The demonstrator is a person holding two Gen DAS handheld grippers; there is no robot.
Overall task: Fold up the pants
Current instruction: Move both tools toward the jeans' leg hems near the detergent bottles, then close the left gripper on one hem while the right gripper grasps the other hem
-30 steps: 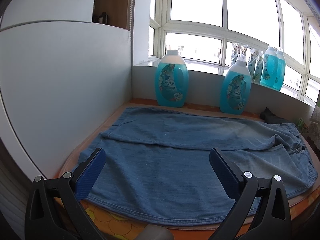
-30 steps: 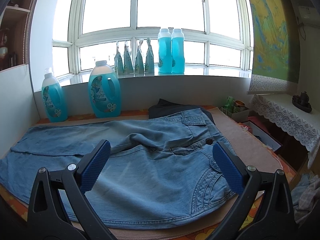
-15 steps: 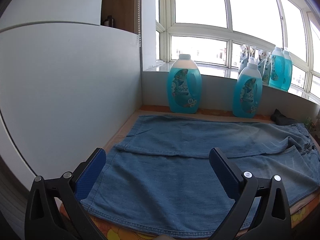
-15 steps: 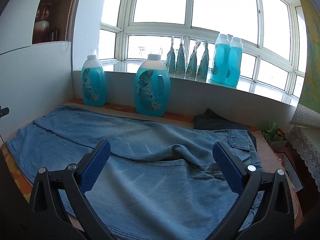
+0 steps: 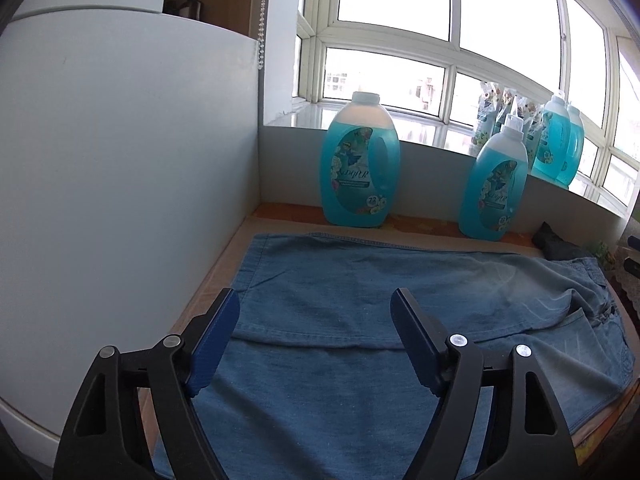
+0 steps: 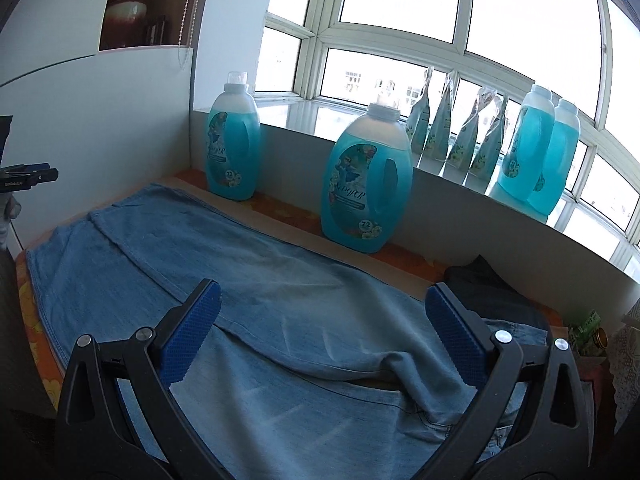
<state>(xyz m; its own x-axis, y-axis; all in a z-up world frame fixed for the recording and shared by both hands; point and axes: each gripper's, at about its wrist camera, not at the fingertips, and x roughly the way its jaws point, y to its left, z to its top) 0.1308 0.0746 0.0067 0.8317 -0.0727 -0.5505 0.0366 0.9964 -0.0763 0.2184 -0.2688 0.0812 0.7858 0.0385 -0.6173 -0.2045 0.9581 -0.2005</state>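
Pants (image 5: 360,320): blue denim, spread flat across the bench (image 5: 224,268), filling the lower half of both views; one leg folded over the other, hem ends toward the left, waist toward the lower right.
Left gripper (image 5: 316,332): low centre of the left wrist view, above the leg part of the pants; jaws fairly wide, just been closing a little, nothing gripped, only denim below the gap.
Right gripper (image 6: 320,332): low centre of the right wrist view, above the middle of the pants; jaws wide, nothing between the pads.
Large jug (image 5: 359,162): upright at the back of the bench, centre of frame; translucent, blue liquid up to the shoulder, white cap on, flowered label.
Second jug (image 5: 493,184): right of the first, same back edge, upright; blue liquid most of the way up, white cap on.
Sill bottles (image 6: 544,152): two side by side on the windowsill (image 6: 304,114), upper right; blue liquid nearly to the neck, capped.
Pouches (image 6: 452,132): row of standing refill packs on the sill, between jugs and sill bottles; contents not visible.
Dark cloth (image 6: 492,280): bunched at the back right, beside the waist.
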